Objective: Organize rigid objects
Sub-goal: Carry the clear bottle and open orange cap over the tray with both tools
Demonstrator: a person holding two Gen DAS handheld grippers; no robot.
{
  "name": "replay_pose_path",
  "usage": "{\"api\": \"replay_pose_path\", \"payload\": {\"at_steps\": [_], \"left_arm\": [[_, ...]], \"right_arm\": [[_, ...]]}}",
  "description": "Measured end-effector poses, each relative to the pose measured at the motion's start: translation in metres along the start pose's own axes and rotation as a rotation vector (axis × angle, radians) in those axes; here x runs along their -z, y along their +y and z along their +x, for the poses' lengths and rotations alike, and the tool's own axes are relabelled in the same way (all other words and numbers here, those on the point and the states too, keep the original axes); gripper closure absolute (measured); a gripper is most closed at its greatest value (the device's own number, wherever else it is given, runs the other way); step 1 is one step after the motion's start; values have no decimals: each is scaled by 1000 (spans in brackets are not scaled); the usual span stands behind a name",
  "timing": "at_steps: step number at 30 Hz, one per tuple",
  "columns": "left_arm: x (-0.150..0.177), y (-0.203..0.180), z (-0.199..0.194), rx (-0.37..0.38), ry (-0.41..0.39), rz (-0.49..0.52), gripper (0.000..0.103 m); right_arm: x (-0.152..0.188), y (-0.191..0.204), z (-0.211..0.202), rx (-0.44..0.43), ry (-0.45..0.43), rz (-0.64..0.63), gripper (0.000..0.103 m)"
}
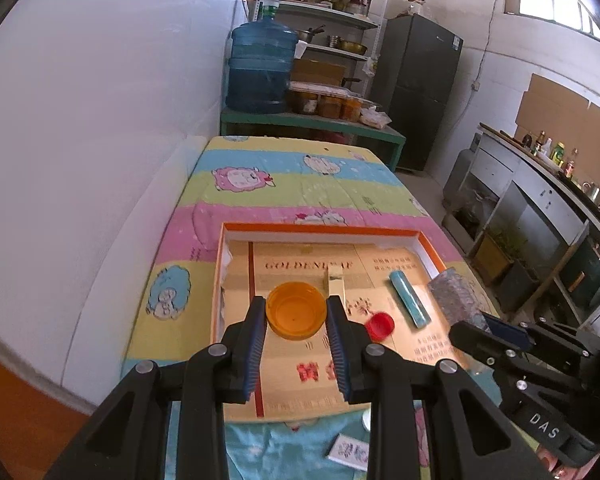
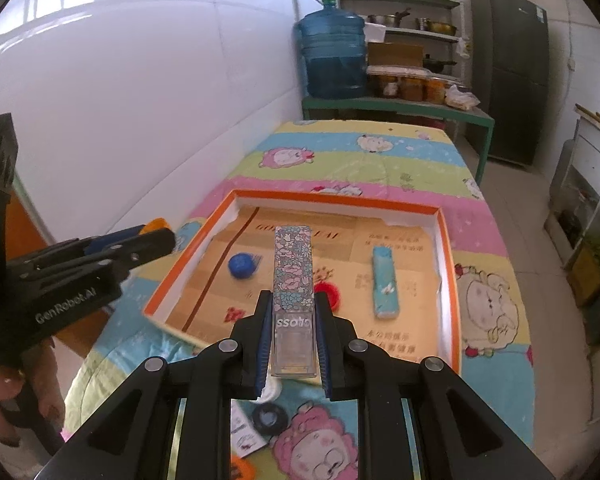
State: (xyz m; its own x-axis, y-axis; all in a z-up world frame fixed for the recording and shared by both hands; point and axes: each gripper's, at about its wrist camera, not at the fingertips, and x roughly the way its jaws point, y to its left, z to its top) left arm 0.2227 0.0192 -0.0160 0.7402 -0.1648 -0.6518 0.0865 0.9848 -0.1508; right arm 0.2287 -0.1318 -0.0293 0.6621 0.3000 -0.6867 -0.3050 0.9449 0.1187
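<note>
**op_remote:** So, quick status from my end, nearest stuff first. Left tongs (image 1: pixel 296 316) are clamped on an orange round lid (image 1: pixel 297 310), right tongs (image 2: pixel 292 312) are clamped on a long floral-print case (image 2: pixel 293 280) with a clear end. Both are held over the near part of the orange-rimmed box (image 2: pixel 444 240). Under the right tongs, on the cartoon bedspread (image 2: pixel 492 304) outside the box, I can see a small black ring-shaped thing (image 2: pixel 269 417) and a little printed card (image 2: pixel 246 438).

**benchwatcher:** What's already in the box?

**op_remote:** Going further in: red cap (image 2: pixel 330 292), blue cap (image 2: pixel 241 265), a light blue bar (image 2: pixel 385 282) on the right side, and a small cream box (image 1: pixel 335 276) I only see from the left camera. All lying loose on the gold liner, apart from each other.

**benchwatcher:** So halfway-ish?

**op_remote:** My guess is past halfway. Four in, two in the tongs waiting to be set down, at least two stragglers on the bedspread. There's free liner at the far end, so room shouldn't be an issue.
</note>
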Motion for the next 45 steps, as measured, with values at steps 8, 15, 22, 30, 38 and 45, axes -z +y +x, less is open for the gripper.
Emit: {"api": "replay_pose_path", "payload": {"at_steps": [8,15,22,30,38,45], "left_arm": [[-31,-1,31,-6,25,11,72],[-52,1,70,-17,81,3,72],[-58,9,109,-6,162,-40,72],[-60,20,140,-28,220,-67,72],[-56,26,159,-47,253,-73,72],[-47,30,170,-53,279,-82,72]], "right_arm": [[-25,-16,23,11,17,-8,83],[-44,-24,49,23,43,-29,83],[-57,-33,82,36,88,-26,83],[-65,-43,115,22,143,-7,83],[-65,-47,140,23,197,0,83],[-61,-43,153,25,231,-21,83]]}}
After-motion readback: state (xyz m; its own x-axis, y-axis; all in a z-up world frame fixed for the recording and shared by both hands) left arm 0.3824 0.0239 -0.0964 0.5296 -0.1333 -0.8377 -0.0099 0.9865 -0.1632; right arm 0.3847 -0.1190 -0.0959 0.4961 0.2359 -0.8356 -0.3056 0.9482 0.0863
